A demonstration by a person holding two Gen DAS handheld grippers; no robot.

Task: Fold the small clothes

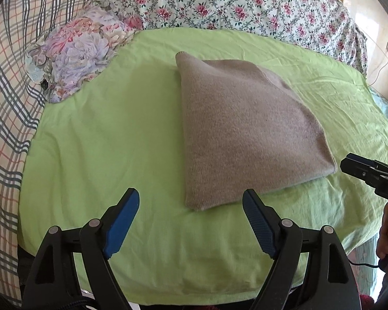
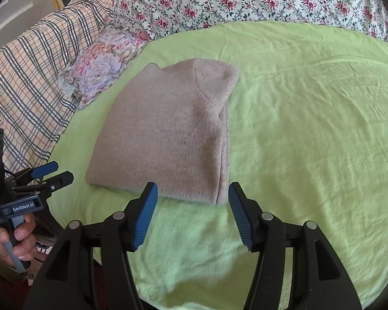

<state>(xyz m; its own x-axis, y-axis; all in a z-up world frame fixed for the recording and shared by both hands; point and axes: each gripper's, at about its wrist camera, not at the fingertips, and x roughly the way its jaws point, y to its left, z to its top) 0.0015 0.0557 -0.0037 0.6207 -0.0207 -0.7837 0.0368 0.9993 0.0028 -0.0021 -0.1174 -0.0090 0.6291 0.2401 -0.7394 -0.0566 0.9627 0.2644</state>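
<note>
A beige knit garment [image 1: 243, 131] lies folded into a compact block on a light green sheet [image 1: 121, 134]; it also shows in the right wrist view [image 2: 168, 134]. My left gripper [image 1: 191, 199] is open and empty, hovering just before the garment's near corner. My right gripper [image 2: 192, 193] is open and empty, just before the garment's near edge. The right gripper shows at the right edge of the left wrist view [image 1: 349, 165]. The left gripper shows at the left of the right wrist view [image 2: 60, 171], beside the garment.
A floral cushion [image 1: 82, 49] lies at the sheet's far left corner. A plaid blanket [image 1: 7, 98] runs along the left and a rose-print cover [image 1: 245, 2] along the back. The green sheet [image 2: 310, 129] spreads to the right of the garment.
</note>
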